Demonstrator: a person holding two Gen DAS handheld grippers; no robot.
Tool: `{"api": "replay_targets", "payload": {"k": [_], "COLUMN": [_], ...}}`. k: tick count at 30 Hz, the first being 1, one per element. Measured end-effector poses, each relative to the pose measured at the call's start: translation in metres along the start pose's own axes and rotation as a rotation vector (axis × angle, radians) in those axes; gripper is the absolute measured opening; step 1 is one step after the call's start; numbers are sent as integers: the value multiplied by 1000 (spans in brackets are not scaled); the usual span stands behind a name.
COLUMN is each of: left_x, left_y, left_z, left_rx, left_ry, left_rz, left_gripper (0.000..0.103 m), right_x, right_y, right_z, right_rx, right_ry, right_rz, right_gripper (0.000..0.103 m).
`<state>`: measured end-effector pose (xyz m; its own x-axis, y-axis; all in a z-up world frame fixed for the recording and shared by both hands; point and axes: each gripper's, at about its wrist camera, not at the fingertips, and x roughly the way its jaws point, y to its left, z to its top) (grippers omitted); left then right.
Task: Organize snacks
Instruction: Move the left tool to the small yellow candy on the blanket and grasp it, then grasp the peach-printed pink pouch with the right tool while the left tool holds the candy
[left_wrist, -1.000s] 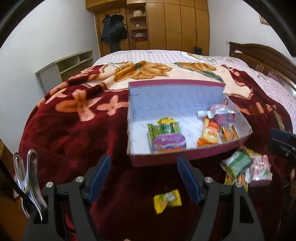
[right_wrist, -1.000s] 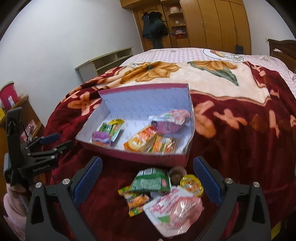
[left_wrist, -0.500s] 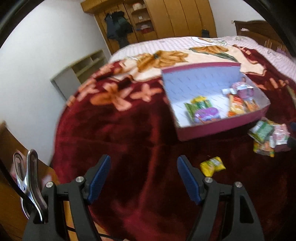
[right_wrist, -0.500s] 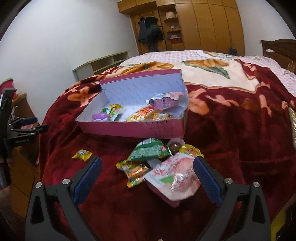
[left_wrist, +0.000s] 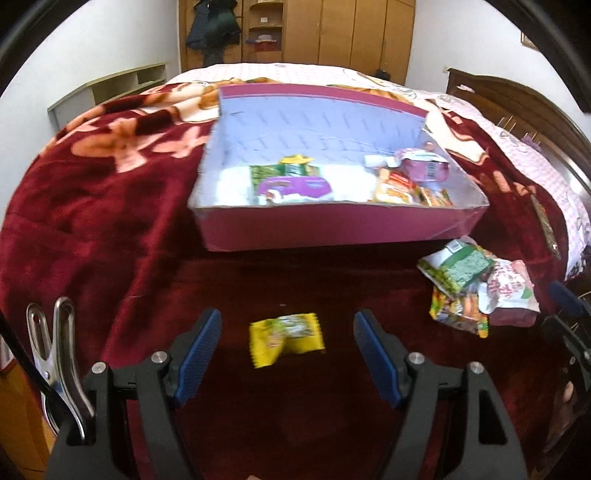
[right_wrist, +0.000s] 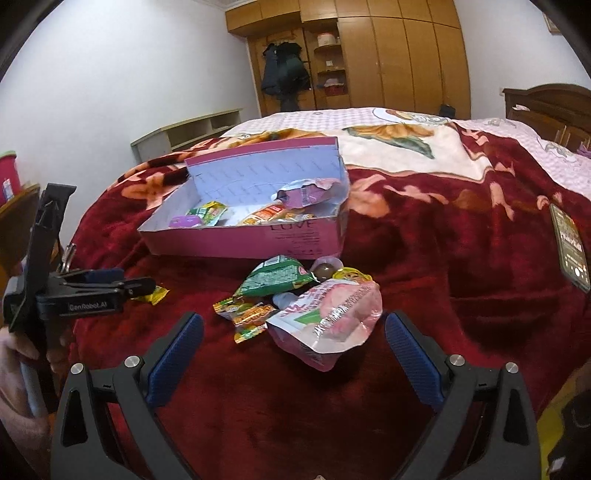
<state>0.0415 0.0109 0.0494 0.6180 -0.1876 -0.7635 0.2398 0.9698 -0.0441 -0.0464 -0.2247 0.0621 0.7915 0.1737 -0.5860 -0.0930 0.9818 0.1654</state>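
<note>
A wide bed (left_wrist: 92, 206) under a dark red plush blanket with peach flowers fills both views. On it, in the upper middle of the left wrist frame, sits one open magenta cardboard box (left_wrist: 332, 225) with a pale lilac lining, its long axis running left to right across the frame. Inside lie five packets that can be counted: a green one, a purple one, a small yellow one, an orange one and a purple-pink pouch at the right end.

Right of the box's near wall, a loose heap rests on the blanket: one pink and white foil pouch (right_wrist: 332, 317), one green snack bag (right_wrist: 273, 282), one multicoloured wrapper (right_wrist: 245, 315), one round brown sweet and one small yellow pack.

One small yellow crinkled snack packet (left_wrist: 286, 338) lies alone, flat on the blanket in the lower middle of the left wrist frame, its long axis roughly left to right, slightly tilted. It sits just ahead of and between the blue pads of the left gripper (left_wrist: 288, 354), whose jaws stand spread, untouched by them.

The right gripper (right_wrist: 293, 354) is also spread wide and empty, the pink pouch just ahead of its opening.
</note>
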Motion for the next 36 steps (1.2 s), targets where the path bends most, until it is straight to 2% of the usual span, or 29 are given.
{"api": "replay_targets", "payload": {"k": [7, 11, 15, 18, 23, 25, 32, 36], "left_x": [19, 23, 25, 25, 28, 28, 28, 29], "left_y": [2, -1, -1, 4, 10, 11, 11, 11], "left_z": [-13, -20, -20, -20, -21, -22, -25, -26], "left_rx": [-53, -42, -46, -68, -90, -95, -86, -82], "left_ry": [-6, -39, -58, -73, -83, -90, -104, -103], "left_rz": [-22, 19, 30, 17, 28, 29, 29, 31], "left_gripper": [78, 76, 74, 68, 48, 44, 44, 44], "right_x": [7, 7, 10, 14, 21, 22, 19, 26], "right_y": [-6, -9, -13, -15, -15, -15, -20, -24], "right_z": [-7, -10, -13, -13, -13, -13, -10, -5], "right_rx": [28, 37, 49, 55, 51, 48, 68, 59], "right_ry": [9, -2, -4, 4, 13, 17, -11, 8], "right_rz": [-1, -13, -24, -32, -44, -51, -81, -90], "right_gripper": [101, 101, 101, 101, 101, 101, 101, 101]}}
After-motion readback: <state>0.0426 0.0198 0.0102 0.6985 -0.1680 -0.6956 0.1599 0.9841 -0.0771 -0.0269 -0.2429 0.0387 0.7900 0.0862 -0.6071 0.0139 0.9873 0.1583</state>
